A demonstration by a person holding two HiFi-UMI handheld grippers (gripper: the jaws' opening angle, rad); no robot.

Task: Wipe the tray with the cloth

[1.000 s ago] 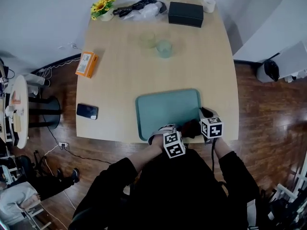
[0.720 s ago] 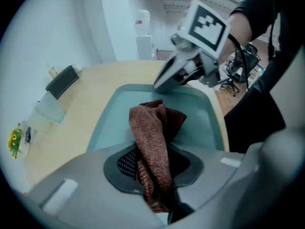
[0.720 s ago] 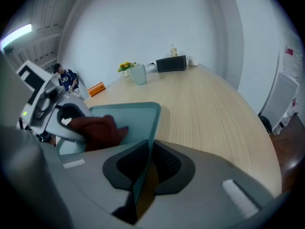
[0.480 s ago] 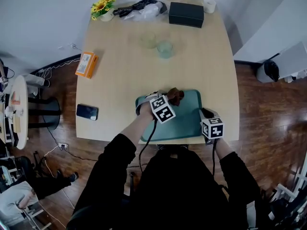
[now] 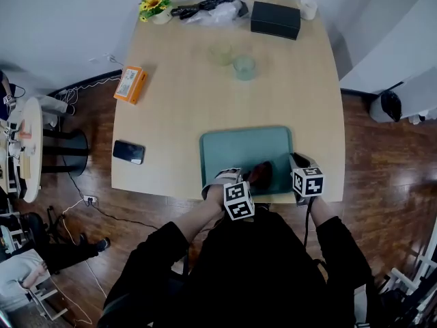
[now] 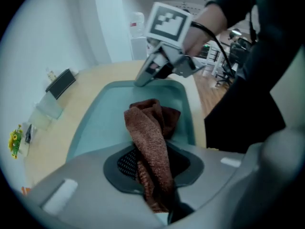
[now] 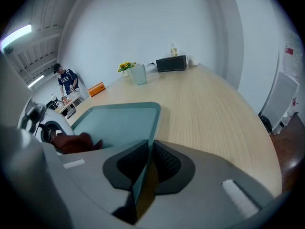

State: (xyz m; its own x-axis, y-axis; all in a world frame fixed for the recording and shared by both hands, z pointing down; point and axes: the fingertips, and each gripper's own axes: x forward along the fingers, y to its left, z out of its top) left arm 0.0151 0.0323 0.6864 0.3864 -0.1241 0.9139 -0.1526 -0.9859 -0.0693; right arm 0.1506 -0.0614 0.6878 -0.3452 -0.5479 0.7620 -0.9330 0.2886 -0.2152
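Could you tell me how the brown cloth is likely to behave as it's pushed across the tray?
Probably floppy: the cloth folds and slumps from the left gripper. Its nubby pile likely drags rather than slides on the smooth tray, so it may bunch.

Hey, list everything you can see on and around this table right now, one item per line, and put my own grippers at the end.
table: one, light wood, middle of the head view
tray: one, teal, at the table's near edge
cloth: one, brown, on the tray's near part
phone: one, black, near left corner of the table
carton: one, orange, at the left edge
flowers: one bunch, yellow, far left corner
case: one, black, far edge towards the right
glasses: two, pale green, side by side beyond the tray
cables: one bundle, black, far edge beside the flowers
left gripper: one, grey, shut on the cloth over the tray
right gripper: one, grey, clamped on the tray's right rim
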